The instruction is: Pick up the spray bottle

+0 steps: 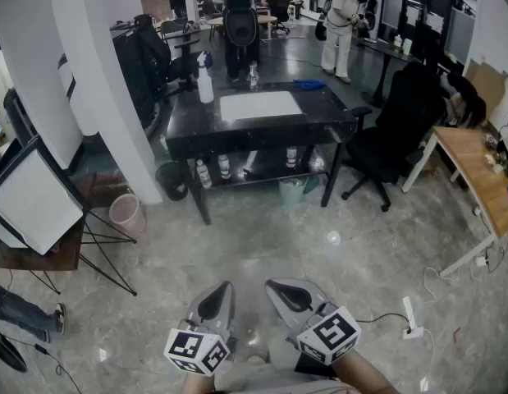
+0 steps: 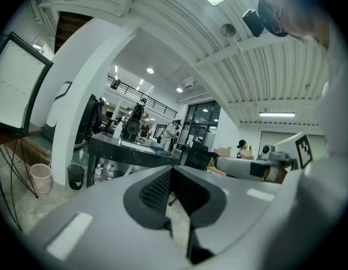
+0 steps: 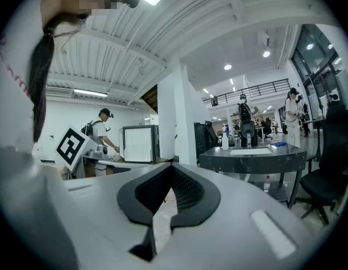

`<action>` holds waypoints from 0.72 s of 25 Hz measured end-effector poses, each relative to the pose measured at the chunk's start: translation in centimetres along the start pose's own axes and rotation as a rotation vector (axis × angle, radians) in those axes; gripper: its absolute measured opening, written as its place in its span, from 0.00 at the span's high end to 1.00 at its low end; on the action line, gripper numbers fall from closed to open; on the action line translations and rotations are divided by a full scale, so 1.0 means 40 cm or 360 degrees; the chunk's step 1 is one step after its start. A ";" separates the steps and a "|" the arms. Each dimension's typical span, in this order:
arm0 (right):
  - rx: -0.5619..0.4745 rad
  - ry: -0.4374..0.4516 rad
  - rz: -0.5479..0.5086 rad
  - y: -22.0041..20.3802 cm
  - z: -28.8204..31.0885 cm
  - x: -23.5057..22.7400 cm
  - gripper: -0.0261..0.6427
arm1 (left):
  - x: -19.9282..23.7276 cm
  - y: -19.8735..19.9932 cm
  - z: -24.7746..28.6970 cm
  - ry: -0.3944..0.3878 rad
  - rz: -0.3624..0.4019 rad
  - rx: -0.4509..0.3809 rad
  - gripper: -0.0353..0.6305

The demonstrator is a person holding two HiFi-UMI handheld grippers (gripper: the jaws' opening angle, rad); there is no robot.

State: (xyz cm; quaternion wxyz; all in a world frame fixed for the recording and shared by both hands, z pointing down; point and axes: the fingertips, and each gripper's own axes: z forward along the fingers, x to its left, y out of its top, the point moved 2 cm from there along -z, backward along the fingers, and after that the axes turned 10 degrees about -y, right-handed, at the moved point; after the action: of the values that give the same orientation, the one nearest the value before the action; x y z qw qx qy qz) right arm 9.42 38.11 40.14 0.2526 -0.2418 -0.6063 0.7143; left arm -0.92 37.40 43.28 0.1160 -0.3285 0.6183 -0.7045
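Observation:
The spray bottle (image 1: 205,79), white with a blue head, stands upright on the far left corner of a black table (image 1: 262,131) several steps ahead. It also shows small and distant as the spray bottle (image 2: 118,130) in the left gripper view and as the spray bottle (image 3: 225,140) in the right gripper view. My left gripper (image 1: 221,292) and right gripper (image 1: 278,289) are held side by side low in the head view, far short of the table. Both are shut with nothing between the jaws, as the left gripper (image 2: 172,171) and right gripper (image 3: 171,167) views confirm.
On the table lie a white mat (image 1: 259,105), a small clear bottle (image 1: 253,75) and a blue cloth (image 1: 309,84). A black office chair (image 1: 393,138) stands at its right, bins (image 1: 127,214) and a white column (image 1: 98,72) at its left. People stand beyond. A power strip (image 1: 409,314) lies on the floor.

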 end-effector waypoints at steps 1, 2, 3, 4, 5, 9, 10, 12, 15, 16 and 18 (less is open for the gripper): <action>-0.0002 0.0008 0.0000 0.002 0.002 -0.003 0.96 | 0.005 0.003 0.005 0.0006 0.0002 -0.0003 0.95; -0.0003 0.0017 0.0000 0.003 0.005 -0.008 0.96 | 0.010 0.005 0.011 0.0012 0.0004 -0.0007 0.94; -0.0001 0.0026 -0.0002 0.004 0.010 -0.013 0.96 | 0.015 0.008 0.019 0.0020 0.0006 -0.0013 0.94; 0.0003 0.0036 -0.0003 0.003 0.017 -0.021 0.96 | 0.022 0.011 0.029 0.0030 0.0007 -0.0020 0.94; 0.0007 0.0045 -0.0004 0.001 0.025 -0.032 0.96 | 0.028 0.013 0.041 0.0039 0.0009 -0.0026 0.95; 0.0007 0.0089 -0.0010 0.013 0.077 -0.086 0.96 | 0.058 0.025 0.108 0.0066 0.0020 -0.0028 0.94; 0.0000 0.0105 -0.0019 0.022 0.093 -0.103 0.96 | 0.067 0.031 0.129 0.0073 0.0026 -0.0029 0.94; -0.0010 0.0145 -0.0041 0.038 0.129 -0.138 0.96 | 0.090 0.047 0.174 0.0097 0.0040 -0.0039 0.95; 0.0003 0.0209 -0.0067 0.055 0.183 -0.194 0.96 | 0.121 0.077 0.246 0.0126 0.0064 -0.0065 0.94; 0.0000 0.0230 -0.0075 0.064 0.198 -0.210 0.96 | 0.125 0.087 0.270 0.0123 0.0075 -0.0070 0.94; -0.0030 0.0274 -0.0089 0.088 0.220 -0.237 0.96 | 0.126 0.104 0.313 0.0118 0.0095 -0.0081 0.95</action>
State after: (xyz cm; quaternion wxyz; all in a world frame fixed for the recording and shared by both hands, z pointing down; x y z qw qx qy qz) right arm 10.61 24.86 38.32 0.3213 -0.2878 -0.5955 0.6777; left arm 1.83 23.73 41.19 0.1056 -0.2866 0.6493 -0.6965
